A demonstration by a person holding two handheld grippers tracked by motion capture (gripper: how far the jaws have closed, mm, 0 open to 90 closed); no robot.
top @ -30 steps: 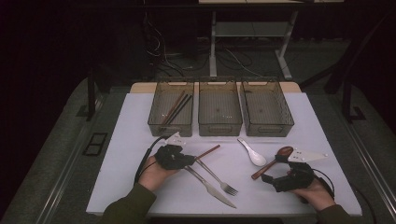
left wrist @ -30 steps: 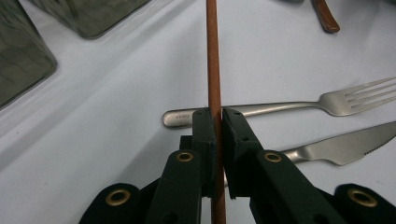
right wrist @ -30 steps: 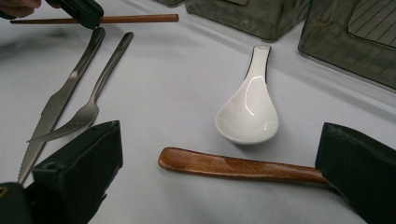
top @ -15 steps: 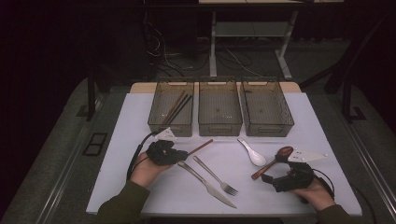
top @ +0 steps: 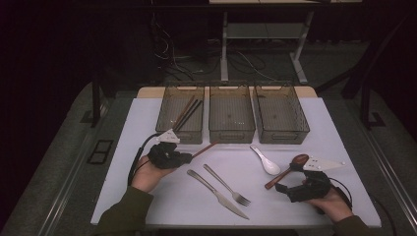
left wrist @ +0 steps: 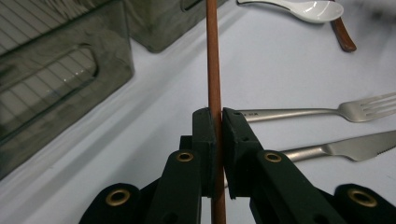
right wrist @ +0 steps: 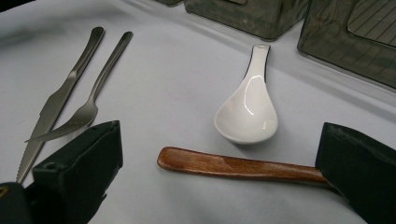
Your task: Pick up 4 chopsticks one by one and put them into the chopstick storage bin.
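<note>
Because the left bin [top: 181,114] already holds chopsticks, the left gripper [left wrist: 218,122], pinching a reddish chopstick [left wrist: 213,56] just above the desk [top: 147,123], appears headed there, while the right gripper [right wrist: 219,172] waits spread around the wooden spoon [right wrist: 233,166].

Left tool [top: 184,158] grips brown chopstick [top: 205,149] (near left bin [top: 167,129]).

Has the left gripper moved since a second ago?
Yes. The left gripper, shut on the brown chopstick, has shifted left and slightly toward the left bin, away from the fork.
</note>
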